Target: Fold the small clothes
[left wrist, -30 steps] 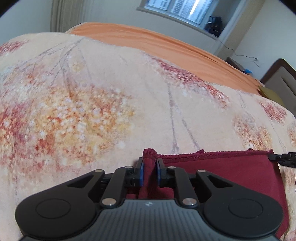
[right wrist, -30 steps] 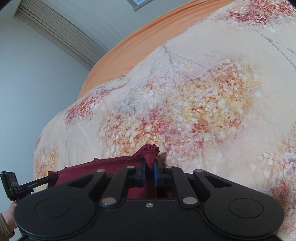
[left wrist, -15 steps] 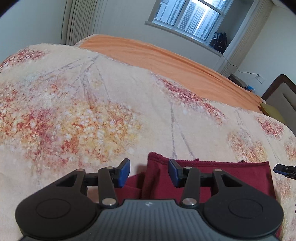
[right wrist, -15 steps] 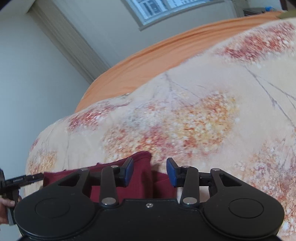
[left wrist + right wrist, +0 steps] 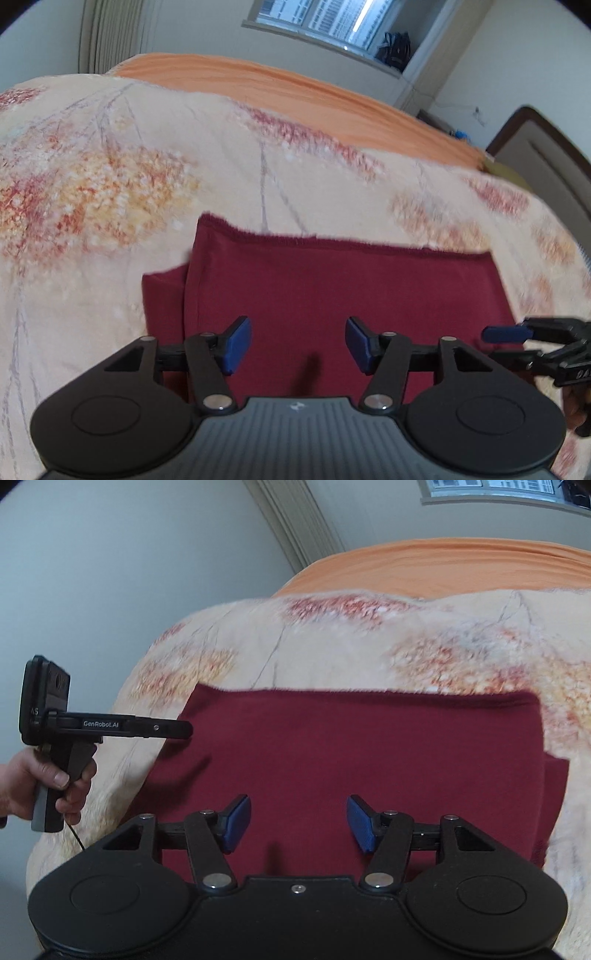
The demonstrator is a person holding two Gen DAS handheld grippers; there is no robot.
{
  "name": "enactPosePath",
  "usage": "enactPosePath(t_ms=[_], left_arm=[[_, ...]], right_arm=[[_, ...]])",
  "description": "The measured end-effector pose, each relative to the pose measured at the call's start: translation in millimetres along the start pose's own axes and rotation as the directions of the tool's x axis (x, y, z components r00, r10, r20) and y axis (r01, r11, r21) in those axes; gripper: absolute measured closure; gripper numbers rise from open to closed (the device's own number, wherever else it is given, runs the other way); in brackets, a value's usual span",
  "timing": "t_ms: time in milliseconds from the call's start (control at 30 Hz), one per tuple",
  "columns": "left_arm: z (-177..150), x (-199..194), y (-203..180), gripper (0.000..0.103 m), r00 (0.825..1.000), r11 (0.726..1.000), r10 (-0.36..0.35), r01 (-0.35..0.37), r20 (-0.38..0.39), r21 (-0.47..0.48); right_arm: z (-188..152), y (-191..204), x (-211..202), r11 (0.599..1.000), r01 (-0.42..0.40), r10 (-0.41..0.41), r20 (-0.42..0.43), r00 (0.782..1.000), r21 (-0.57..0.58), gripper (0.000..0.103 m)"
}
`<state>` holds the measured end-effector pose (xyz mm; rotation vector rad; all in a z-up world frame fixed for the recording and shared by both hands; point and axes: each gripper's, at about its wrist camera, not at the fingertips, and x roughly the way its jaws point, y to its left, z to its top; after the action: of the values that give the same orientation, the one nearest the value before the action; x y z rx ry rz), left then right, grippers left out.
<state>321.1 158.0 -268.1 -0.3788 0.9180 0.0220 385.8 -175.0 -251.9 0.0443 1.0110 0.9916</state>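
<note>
My left gripper (image 5: pixel 298 345) and right gripper (image 5: pixel 298 823), jaws just opened and empty, hang above the folded dark-red knit garment (image 5: pixel 332 291) lying flat on the floral blanket (image 5: pixel 147 177). Withdraw clear without snagging fabric before regrasping.

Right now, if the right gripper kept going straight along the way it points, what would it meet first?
Most likely the dark red garment lying flat on the floral blanket: the open right gripper points down at its middle, with nothing between. Depth is hard to judge.
</note>
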Motion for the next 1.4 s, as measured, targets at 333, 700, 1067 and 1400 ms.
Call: enactPosePath(t_ms=[333,700,1067,1400], left_arm=[[-41.1,-54.9,44.8,0.029,0.991,0.986,0.112,-0.102,0.068,-0.135],[-69.8,-17.8,91.7,0.039,0.983,0.911,-0.183,0.166,-0.008,-0.378],[-48.2,25.3,98.0,0.064,0.964,0.893,-0.264,0.24,-0.011,-0.381],[-38.4,-9.0,76.8,0.087,0.966,0.914,-0.258,0.253,0.027,-0.317]], right_arm=[[-43.3,-42.0,-59.7,0.971,0.191,-0.196,0.023,0.98,0.144,0.038],[-45.4,11.7,-36.6,0.992,0.079,-0.08,0.006,0.997,0.095,0.027],[-10.6,44.4,0.8,0.993,0.097,-0.099,-0.015,0.995,-0.065,0.036],[12.3,72.3,88.5,0.897,0.129,-0.228,-0.193,0.954,-0.422,0.1]])
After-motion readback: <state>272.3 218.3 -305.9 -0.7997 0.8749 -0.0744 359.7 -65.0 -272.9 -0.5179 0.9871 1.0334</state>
